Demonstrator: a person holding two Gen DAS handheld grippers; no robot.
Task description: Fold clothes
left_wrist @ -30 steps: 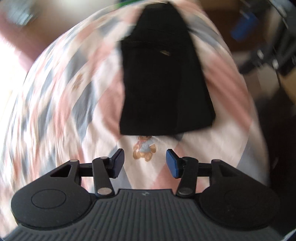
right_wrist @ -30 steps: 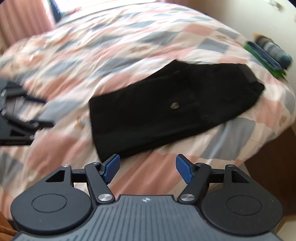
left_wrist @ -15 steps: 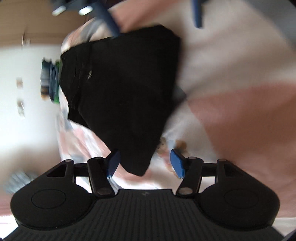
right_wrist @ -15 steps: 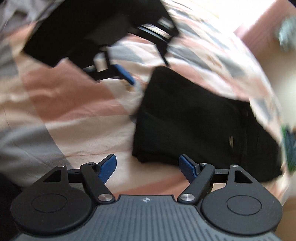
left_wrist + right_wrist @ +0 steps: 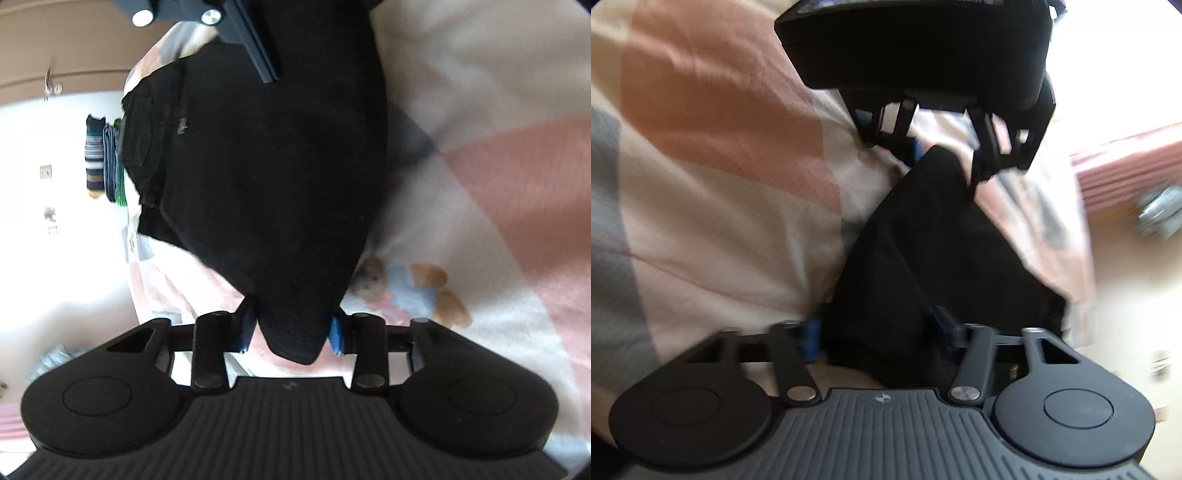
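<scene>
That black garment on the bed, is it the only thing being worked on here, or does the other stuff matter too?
Part of the job:
black garment
left claw, around one corner
right claw, around another corner

Just lying about:
patchwork bedspread
folded striped clothes at the bed's far edge

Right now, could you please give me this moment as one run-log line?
left tool: around black garment corner | right tool: around other corner | garment on quilt

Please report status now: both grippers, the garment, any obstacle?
Left gripper and right gripper each straddle a garment corner, not clamped. Garment on bed. No obstacle visible.
</scene>
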